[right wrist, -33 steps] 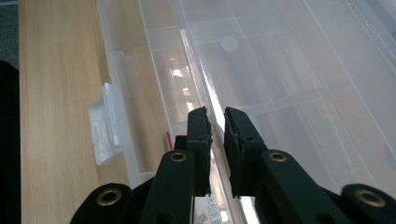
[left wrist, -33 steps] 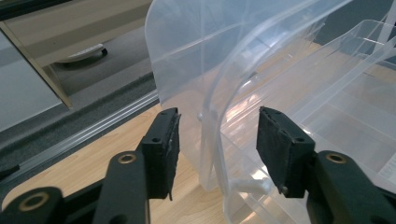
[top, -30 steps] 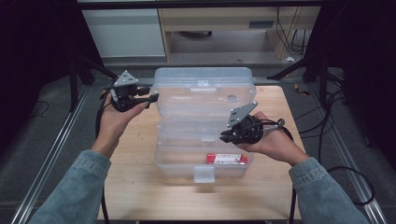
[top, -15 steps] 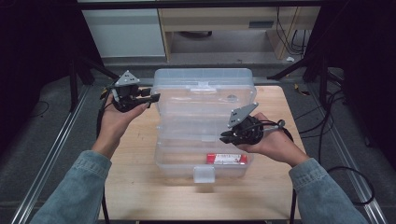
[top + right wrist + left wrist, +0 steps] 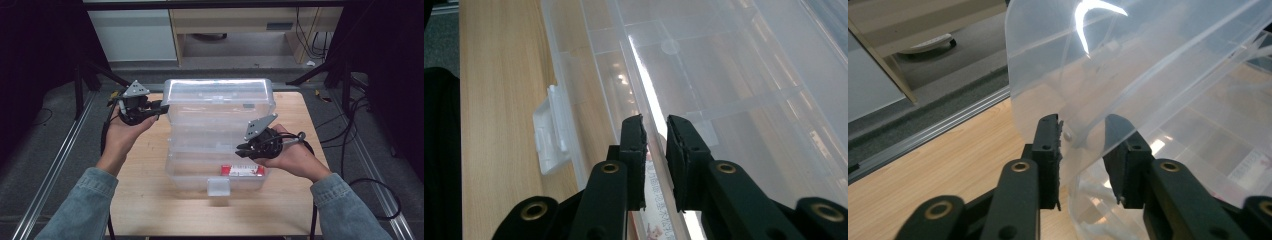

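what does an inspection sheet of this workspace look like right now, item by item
surface: wooden table, bare around the box
job's things: clear plastic box with its lid raised, white latch at the near edge, red-and-white card inside
clutter: nothing seen
grippers: left gripper has just been closing, its pads on the lid's corner; right gripper shut on the box's front wall
cables: black cables on the floor at right
surroundings: cabinet behind, metal rail at left

A storage box (image 5: pixel 215 150) sits in the middle of the worktop (image 5: pixel 145 200), its lid (image 5: pixel 220 97) raised at the far side. A label card (image 5: pixel 242 170) lies inside near the front; the latch (image 5: pixel 218 187) hangs off the near edge.
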A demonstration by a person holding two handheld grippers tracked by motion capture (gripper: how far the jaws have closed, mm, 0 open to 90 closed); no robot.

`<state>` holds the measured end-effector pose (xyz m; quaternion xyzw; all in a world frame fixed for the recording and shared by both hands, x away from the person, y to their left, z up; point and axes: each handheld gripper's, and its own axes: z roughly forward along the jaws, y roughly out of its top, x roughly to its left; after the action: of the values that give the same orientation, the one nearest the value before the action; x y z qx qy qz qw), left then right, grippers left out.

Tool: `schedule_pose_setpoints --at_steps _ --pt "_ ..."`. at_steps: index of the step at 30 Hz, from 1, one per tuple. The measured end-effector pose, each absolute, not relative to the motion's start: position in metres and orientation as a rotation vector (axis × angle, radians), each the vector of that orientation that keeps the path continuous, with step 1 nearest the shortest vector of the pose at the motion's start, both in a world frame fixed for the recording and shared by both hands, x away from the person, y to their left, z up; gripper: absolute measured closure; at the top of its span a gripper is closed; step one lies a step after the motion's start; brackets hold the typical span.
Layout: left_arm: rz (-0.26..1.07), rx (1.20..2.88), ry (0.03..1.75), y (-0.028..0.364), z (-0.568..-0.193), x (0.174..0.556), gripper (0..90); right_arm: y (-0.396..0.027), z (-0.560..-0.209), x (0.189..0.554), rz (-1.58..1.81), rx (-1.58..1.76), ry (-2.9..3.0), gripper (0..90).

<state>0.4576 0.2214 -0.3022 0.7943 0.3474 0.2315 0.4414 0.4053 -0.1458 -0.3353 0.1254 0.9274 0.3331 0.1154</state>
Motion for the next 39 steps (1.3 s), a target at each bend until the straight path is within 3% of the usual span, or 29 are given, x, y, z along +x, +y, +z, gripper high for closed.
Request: schedule_pose_setpoints --at_steps 13,28,39 --pt "0.57 1.984 0.842 0.223 -0.307 0.445 70.5 -0.144 -0.337 0.401 0.958 0.354 2.719 69.1" --pt "0.541 1.958 0.83 0.226 -0.313 0.435 70.2 -0.157 -0.337 0.391 1.027 0.495 2.592 34.5" --pt "0.545 1.985 0.82 0.225 -0.315 0.429 68.9 -0.16 -0.335 0.384 1.033 0.515 2.573 35.1"
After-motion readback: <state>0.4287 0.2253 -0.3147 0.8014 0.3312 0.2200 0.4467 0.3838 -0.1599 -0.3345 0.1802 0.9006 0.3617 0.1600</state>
